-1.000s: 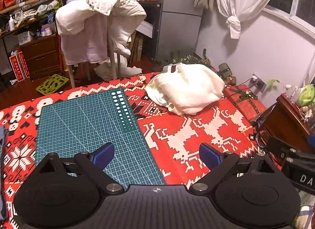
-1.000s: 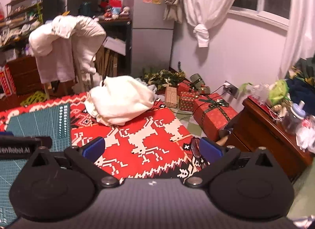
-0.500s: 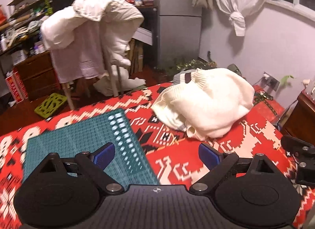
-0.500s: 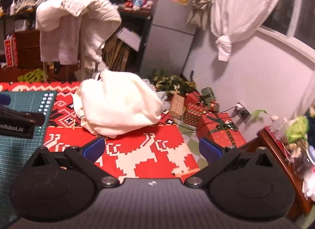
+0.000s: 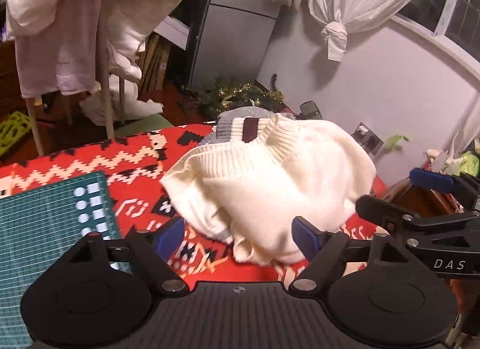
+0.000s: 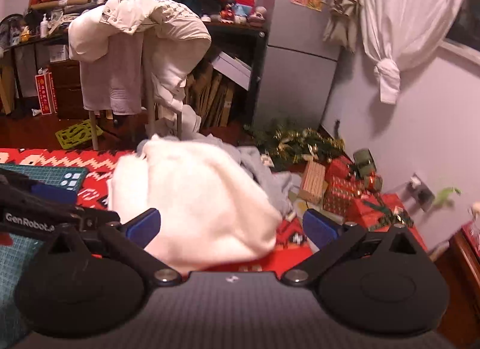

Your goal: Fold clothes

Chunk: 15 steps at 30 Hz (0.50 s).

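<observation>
Two spread, empty grippers, left gripper (image 5: 238, 236) and right gripper (image 6: 232, 226), face one cream sweater (image 5: 270, 181).

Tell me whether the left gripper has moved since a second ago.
Yes. The left gripper has advanced toward the cream sweater, leaving the green cutting mat off to its left.

warm, dim indoor light; the window (image 5: 456, 16) is dark. fisheye bending curves the edges, corners go black. the white sweater (image 6: 198, 199) looks blurred and slightly overexposed.
</observation>
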Each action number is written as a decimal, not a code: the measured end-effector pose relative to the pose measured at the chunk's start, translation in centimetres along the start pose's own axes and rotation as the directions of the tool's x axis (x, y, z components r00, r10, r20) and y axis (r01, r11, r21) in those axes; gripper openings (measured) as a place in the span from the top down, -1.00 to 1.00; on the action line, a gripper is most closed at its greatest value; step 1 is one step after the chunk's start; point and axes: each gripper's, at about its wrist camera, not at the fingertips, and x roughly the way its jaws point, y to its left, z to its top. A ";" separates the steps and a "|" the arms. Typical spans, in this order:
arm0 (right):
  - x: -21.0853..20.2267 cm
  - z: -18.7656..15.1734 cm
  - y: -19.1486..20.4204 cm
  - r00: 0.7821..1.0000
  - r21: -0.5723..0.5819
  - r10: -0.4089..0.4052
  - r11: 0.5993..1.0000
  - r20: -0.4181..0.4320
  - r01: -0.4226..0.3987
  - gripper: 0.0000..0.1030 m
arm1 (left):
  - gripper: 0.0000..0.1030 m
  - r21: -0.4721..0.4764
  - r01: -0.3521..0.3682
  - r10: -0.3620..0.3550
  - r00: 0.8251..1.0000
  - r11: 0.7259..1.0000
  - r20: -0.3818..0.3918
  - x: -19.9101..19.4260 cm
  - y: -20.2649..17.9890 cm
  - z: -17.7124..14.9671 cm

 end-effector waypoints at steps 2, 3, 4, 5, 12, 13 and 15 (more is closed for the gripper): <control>1.4 0.6 0.1 1.000 -0.022 0.002 1.000 -0.007 -0.003 -0.82 | -0.30 -0.029 0.017 -0.018 1.000 0.999 -0.008 1.0 0.2 0.5; 2.1 0.9 -0.1 1.000 -0.017 0.011 1.000 -0.014 -0.011 -0.75 | -0.25 -0.052 0.032 -0.033 0.999 0.998 -0.010 1.4 0.4 0.7; 2.7 1.1 -0.2 1.000 -0.013 0.020 1.000 -0.020 -0.020 -0.67 | -0.25 -0.075 0.048 -0.049 0.999 0.996 -0.009 1.6 0.6 0.8; 3.3 1.3 -0.3 0.999 -0.006 0.029 1.000 -0.028 -0.029 -0.65 | -0.25 -0.098 0.068 -0.069 0.998 0.993 -0.006 1.8 0.9 1.0; 5.0 1.8 -0.6 0.989 0.022 0.140 0.990 -0.055 -0.139 0.13 | 0.49 -0.150 0.133 -0.131 0.991 0.980 0.021 1.4 0.9 1.3; 4.6 1.6 -0.3 0.989 0.007 0.135 0.991 -0.052 -0.135 0.32 | 0.59 -0.147 0.118 -0.115 0.993 0.982 0.026 1.1 0.7 1.2; 3.9 1.3 0.2 0.990 -0.014 0.131 0.991 -0.048 -0.132 0.54 | 0.81 -0.159 0.094 -0.090 0.995 0.983 0.030 0.4 0.7 0.9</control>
